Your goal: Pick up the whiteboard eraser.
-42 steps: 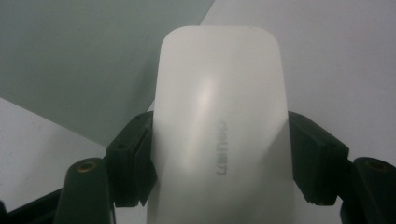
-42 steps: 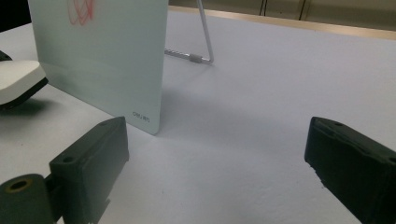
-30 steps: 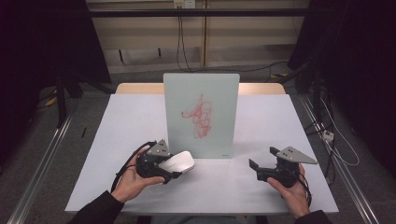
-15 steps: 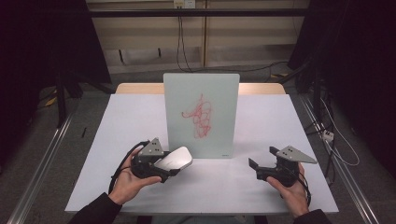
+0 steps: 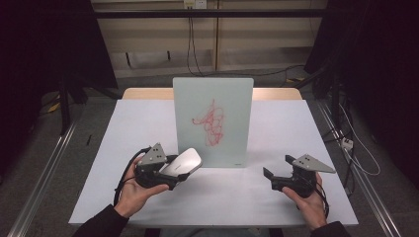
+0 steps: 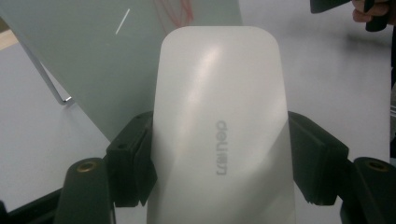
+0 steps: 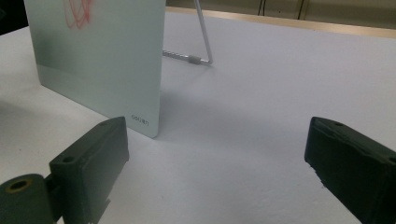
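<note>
L gripper (image 5: 184, 170) was clamped on the eraser (image 5: 182, 163), low-centre frame, long axis aimed up-right at the board (image 5: 213, 123) just beyond. R gripper (image 5: 269, 174) sat released lower right, farther off.

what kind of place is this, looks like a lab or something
Probably a lab or recording setup, not a home. A bare white table stands among dark curtains, metal floor rails and loose cables. On it stands a small whiteboard with red scribble, and the left gripper holds a white eraser.
</note>
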`<state>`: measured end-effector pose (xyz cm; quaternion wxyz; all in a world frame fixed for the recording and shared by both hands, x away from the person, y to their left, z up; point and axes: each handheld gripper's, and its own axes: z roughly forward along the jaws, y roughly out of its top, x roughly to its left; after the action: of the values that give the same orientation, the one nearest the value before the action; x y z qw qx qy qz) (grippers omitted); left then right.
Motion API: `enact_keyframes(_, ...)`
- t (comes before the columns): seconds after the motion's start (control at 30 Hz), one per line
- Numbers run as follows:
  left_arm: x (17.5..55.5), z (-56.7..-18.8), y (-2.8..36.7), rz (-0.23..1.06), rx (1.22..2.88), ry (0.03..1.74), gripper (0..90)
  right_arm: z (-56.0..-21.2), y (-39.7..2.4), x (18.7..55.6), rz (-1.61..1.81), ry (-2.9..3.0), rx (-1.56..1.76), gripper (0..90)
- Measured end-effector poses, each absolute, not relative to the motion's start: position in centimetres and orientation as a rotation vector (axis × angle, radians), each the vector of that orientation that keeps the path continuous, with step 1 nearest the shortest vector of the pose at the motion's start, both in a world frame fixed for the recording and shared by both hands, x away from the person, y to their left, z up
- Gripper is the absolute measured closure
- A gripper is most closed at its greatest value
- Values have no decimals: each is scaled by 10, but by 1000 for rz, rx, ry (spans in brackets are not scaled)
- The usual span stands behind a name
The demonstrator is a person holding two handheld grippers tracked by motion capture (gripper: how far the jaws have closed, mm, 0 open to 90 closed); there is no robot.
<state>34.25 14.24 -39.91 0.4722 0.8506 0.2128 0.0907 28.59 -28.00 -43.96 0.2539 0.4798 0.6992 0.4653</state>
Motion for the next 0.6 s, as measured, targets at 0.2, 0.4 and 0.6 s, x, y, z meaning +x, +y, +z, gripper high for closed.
enact_keyframes(0.2,339,-395,144,263,2061,506,311,-439,-281,285,1262,1903,1296,63)
enact_keyframes(0.4,336,-391,144,300,2017,526,311,-439,-281,284,1268,1901,1295,62)
enact_keyframes(0.6,335,-387,146,331,1989,543,311,-439,-281,285,1269,1901,1295,62)
